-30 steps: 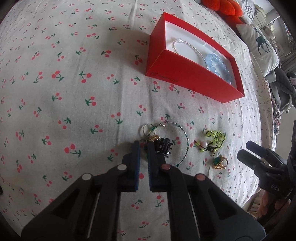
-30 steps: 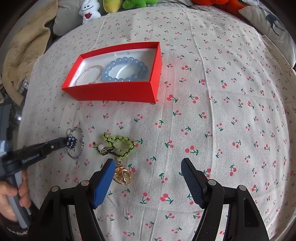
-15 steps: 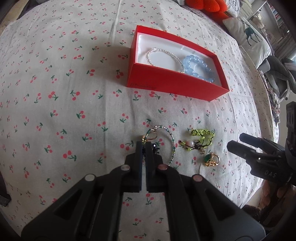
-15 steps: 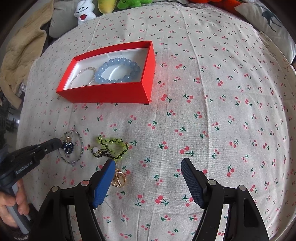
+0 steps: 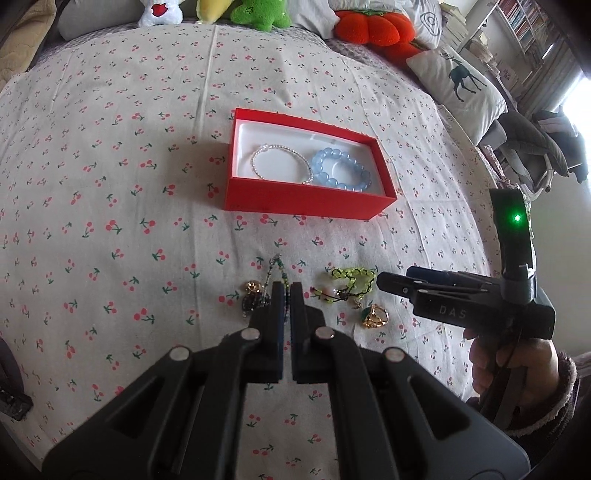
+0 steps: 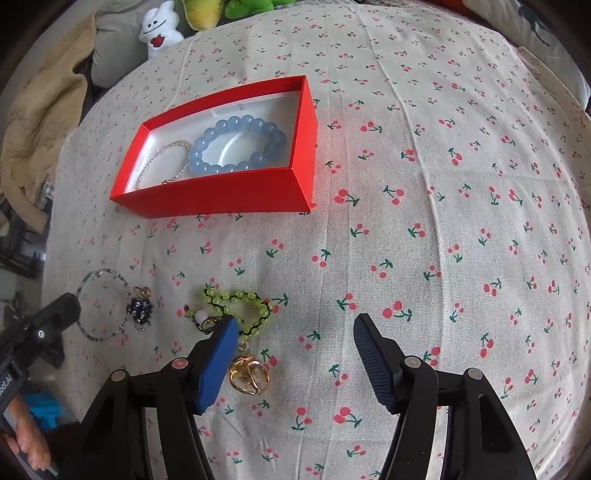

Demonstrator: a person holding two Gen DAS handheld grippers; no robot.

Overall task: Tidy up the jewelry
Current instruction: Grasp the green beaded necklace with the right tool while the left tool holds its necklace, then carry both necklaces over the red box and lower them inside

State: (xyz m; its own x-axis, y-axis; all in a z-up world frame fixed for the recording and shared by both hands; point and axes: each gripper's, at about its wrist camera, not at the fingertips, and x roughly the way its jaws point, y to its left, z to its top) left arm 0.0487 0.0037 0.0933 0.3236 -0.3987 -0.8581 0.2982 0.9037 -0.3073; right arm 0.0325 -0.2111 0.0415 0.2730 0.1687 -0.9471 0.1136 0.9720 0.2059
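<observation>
A red box [image 5: 306, 201] [image 6: 221, 195] on the cherry-print cloth holds a silver bead bracelet [image 5: 280, 164] and a blue bead bracelet [image 5: 341, 171] [image 6: 236, 146]. My left gripper [image 5: 286, 290] is shut on a green-bead bracelet [image 5: 277, 271] [image 6: 101, 306] with a dark charm [image 6: 139, 312], lifting it off the cloth. A yellow-green bracelet [image 5: 351, 282] [image 6: 240, 306] and a gold ring [image 5: 375, 316] [image 6: 249, 374] lie on the cloth. My right gripper [image 6: 291, 328] is open just above the ring.
Plush toys [image 5: 255, 13] and pillows [image 5: 458, 79] line the far edge. A beige blanket [image 6: 40, 118] lies at the left in the right wrist view. The cloth drops off near the right hand [image 5: 509, 365].
My left gripper has closed on the green-bead bracelet and raised it; the bracelet now hangs stretched. The view has pulled back from the box. The right gripper has moved slightly closer over the ring.
</observation>
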